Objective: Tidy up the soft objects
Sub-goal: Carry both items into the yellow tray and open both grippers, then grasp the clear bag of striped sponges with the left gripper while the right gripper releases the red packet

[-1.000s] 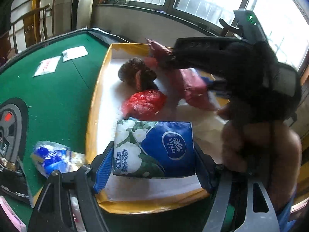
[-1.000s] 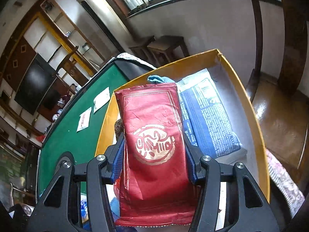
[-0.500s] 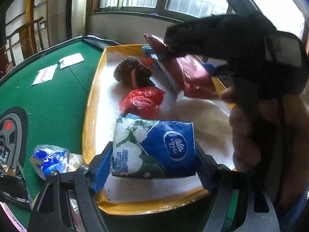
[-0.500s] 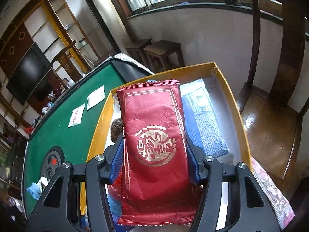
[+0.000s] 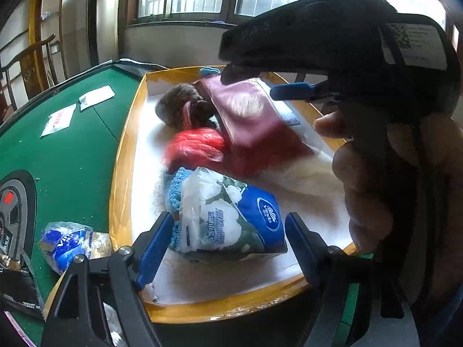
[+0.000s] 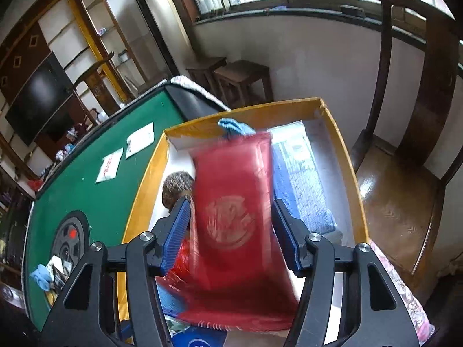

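Left gripper (image 5: 228, 248): nearest the left camera, low over the near end of the tray; jaws apart, with a gap on both sides of the tissue pack.
Tissue pack (image 5: 231, 217): blue and white, floral print, lying loose in the tray between the left jaws; tilted, its long axis running roughly across the gap, one end resting on a blue knitted piece (image 5: 173, 190).
Right gripper (image 6: 231, 231): jaws opening; the red packet sits between them, and the pads look clear of its edges, so it seems to be slipping free.
Red packet (image 6: 234, 211): flat and long, gold emblem, blurred; its long axis runs away from the camera, straight along the fingers, above the middle of the tray.
Key relation: each soft item lies directly ahead of its own jaws and already over the tray, so I judge the next move is to draw each gripper back, not to reach.
Tray (image 5: 121, 156): yellow-walled, white floor, on a green table (image 5: 72, 156).
In the way: a red plastic bag (image 5: 196, 147) and a brown furry item (image 5: 179, 107) lie under and beside the packet's path; a blue-grey flat pack (image 6: 303, 185) fills the tray's right side.
Outside the tray: another blue tissue pack (image 5: 66, 243) on the table, near the left gripper; two paper slips (image 5: 78, 107) farther off.
Person's hand (image 5: 376, 179): holds the right gripper, filling the right of the left view.
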